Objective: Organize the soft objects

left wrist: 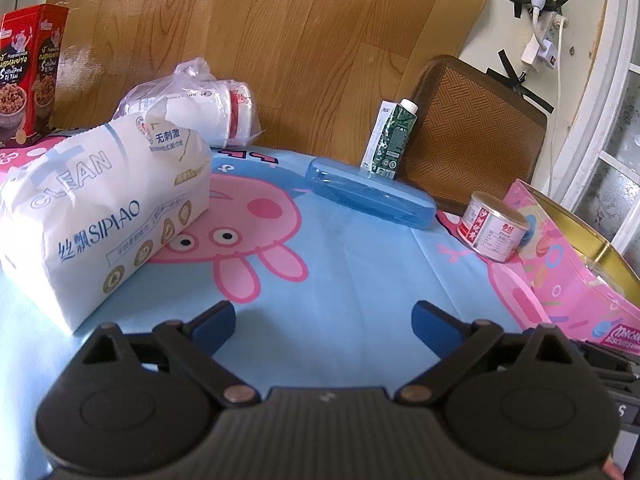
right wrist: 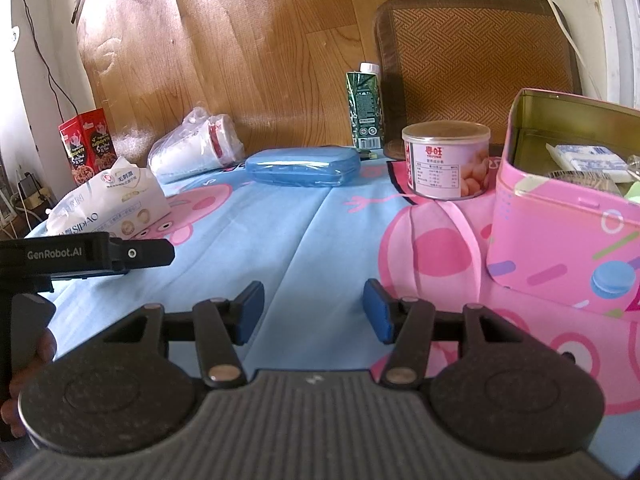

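Observation:
A white SIPIAO tissue pack (left wrist: pixel 96 216) lies on the blue cartoon cloth at the left; it also shows in the right wrist view (right wrist: pixel 112 204). Behind it lies a clear bag of white paper cups (left wrist: pixel 200 108) (right wrist: pixel 196 152). An open pink tin (right wrist: pixel 568 208) (left wrist: pixel 576 264) stands at the right with small packets inside. My left gripper (left wrist: pixel 324 324) is open and empty, just right of the tissue pack. My right gripper (right wrist: pixel 314 312) is open and empty over the cloth, left of the tin.
A blue plastic case (left wrist: pixel 368 194) (right wrist: pixel 302 168), a green drink carton (left wrist: pixel 390 140) (right wrist: pixel 364 110) and a pink can (left wrist: pixel 494 226) (right wrist: pixel 446 158) stand at the back. A red snack box (left wrist: pixel 28 72) is far left. A woven mat (right wrist: pixel 476 64) leans behind.

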The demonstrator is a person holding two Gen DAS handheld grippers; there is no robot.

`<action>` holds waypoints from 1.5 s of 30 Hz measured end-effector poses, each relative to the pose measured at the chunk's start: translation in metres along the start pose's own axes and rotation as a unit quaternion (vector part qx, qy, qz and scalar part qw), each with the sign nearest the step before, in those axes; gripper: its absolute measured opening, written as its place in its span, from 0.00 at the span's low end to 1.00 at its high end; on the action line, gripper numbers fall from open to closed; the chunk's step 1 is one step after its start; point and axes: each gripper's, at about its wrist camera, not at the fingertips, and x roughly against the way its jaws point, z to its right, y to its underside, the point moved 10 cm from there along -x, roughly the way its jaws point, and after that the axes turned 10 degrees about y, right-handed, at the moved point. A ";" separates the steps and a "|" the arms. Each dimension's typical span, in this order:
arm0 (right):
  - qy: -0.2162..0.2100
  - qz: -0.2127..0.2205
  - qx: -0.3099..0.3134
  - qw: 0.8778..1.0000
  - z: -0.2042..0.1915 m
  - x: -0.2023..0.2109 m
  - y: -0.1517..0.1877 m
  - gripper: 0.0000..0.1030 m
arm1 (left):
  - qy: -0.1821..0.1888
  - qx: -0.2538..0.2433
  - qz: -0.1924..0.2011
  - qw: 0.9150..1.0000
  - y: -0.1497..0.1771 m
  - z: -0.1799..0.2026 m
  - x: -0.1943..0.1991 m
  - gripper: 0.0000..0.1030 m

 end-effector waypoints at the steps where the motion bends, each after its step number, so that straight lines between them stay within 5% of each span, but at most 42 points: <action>1: 0.000 0.000 0.000 1.000 0.000 0.000 0.000 0.56 | 0.000 0.000 0.000 1.000 0.000 0.000 0.000 0.96; 45: -0.001 -0.001 -0.001 1.000 0.000 0.000 0.000 0.58 | 0.000 0.000 0.000 1.000 0.000 0.001 -0.001 0.98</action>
